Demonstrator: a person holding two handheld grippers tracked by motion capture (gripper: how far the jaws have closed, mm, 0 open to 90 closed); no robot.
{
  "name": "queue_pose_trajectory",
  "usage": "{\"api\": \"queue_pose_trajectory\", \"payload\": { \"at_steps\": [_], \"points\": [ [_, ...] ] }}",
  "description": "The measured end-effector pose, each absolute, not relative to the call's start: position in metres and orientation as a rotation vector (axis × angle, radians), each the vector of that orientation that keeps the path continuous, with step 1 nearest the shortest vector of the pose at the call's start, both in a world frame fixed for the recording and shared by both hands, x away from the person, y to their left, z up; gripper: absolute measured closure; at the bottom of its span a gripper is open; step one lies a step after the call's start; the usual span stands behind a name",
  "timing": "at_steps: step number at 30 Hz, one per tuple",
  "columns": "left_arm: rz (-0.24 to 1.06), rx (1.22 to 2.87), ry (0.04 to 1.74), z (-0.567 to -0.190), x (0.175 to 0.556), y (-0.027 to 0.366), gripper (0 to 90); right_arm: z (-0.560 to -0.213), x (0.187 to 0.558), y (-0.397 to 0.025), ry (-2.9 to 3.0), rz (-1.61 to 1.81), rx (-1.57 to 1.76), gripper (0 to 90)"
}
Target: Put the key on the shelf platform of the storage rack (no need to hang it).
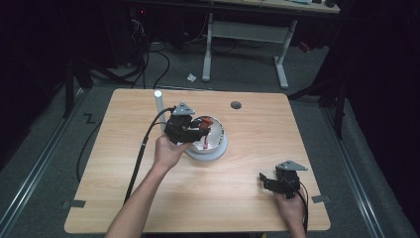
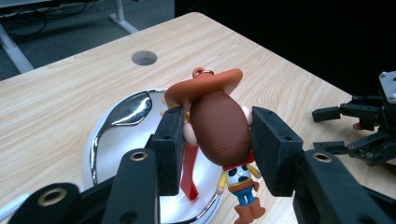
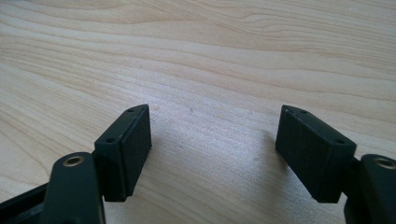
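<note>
A small cowboy figure (image 2: 219, 128) with a brown head, an orange hat and a ring on top hangs head-first between the pads of my left gripper (image 2: 212, 140), which is shut on its head. It is held over a shiny round metal bowl (image 2: 116, 126) near the table's middle; from above, gripper (image 1: 190, 130) and bowl (image 1: 218, 141) overlap. A red strip (image 2: 189, 172) lies inside the bowl beneath the figure. My right gripper (image 3: 212, 149) stands open just above bare wood near the front right corner (image 1: 270, 179), nothing between its pads.
A white upright cylinder (image 1: 159, 106) stands left of the bowl at the back. A round cable hole (image 1: 236, 105) is in the tabletop behind the bowl. A desk frame (image 1: 242, 39) and cables sit on the floor beyond the table.
</note>
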State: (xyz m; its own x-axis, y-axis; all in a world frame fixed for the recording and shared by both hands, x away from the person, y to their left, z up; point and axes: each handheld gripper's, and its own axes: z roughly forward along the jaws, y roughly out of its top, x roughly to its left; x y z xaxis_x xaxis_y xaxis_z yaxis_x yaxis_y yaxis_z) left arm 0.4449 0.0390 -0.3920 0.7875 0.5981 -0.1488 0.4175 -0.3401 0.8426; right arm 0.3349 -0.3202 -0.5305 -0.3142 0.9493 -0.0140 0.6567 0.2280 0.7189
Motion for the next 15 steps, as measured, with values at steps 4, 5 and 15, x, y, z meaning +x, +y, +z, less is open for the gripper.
{"api": "queue_pose_trajectory", "payload": {
  "at_steps": [4, 5, 15],
  "points": [
    [0.219, 1.993, 0.770, -0.397, 0.447, 0.036, 56.8, -0.531, 0.335, -0.320, 2.053, 0.859, 1.474, 27.1],
    [0.217, 1.995, 0.769, -0.399, 0.447, 0.035, 56.8, -0.531, 0.335, -0.320, 2.053, 0.859, 1.474, 27.1],
    [0.221, 2.012, 0.774, -0.409, 0.451, 0.028, 56.7, -0.531, 0.335, -0.320, 2.053, 0.859, 1.474, 27.0]
  ]
}}
